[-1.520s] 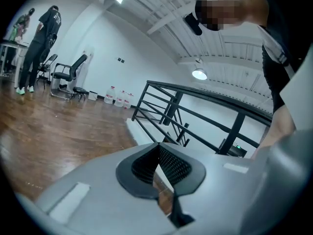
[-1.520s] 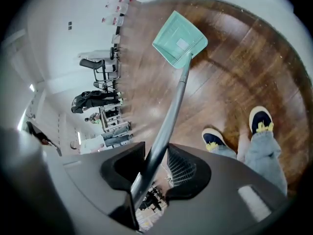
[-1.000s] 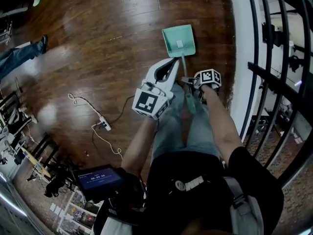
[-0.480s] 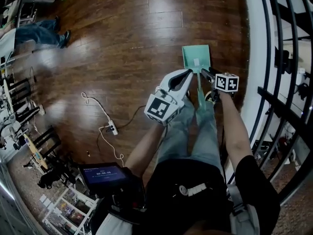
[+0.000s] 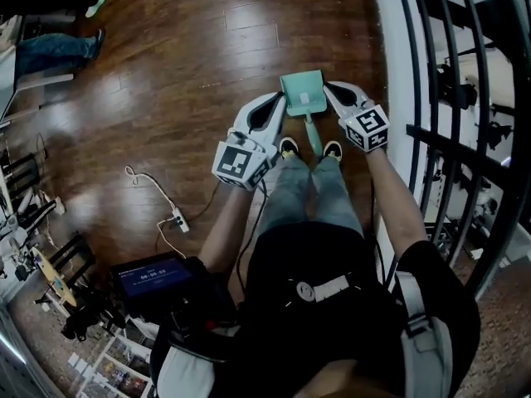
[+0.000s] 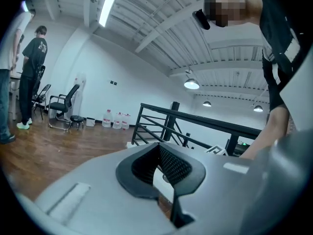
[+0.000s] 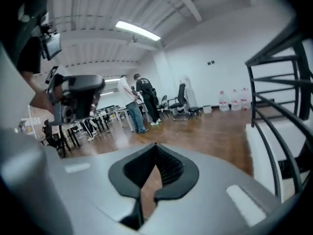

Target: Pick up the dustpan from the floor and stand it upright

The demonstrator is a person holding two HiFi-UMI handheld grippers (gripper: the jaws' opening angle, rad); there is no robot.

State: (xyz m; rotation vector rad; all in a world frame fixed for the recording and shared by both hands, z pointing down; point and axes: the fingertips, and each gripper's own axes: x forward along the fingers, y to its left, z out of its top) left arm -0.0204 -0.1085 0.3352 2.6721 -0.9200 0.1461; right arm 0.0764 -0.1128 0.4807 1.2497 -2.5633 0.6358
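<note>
Progress: likely done | teal plastic long-handled dustpan apparently upright on dark wooden floor, ungripped | left tool, right tool flank dustpan, both closed, empty | remaining: nothing apparent

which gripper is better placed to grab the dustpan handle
Right, but narrowly: both are shut, empty and flank the dustpan; the right gripper looks slightly nearer its handle than the left gripper.
</note>
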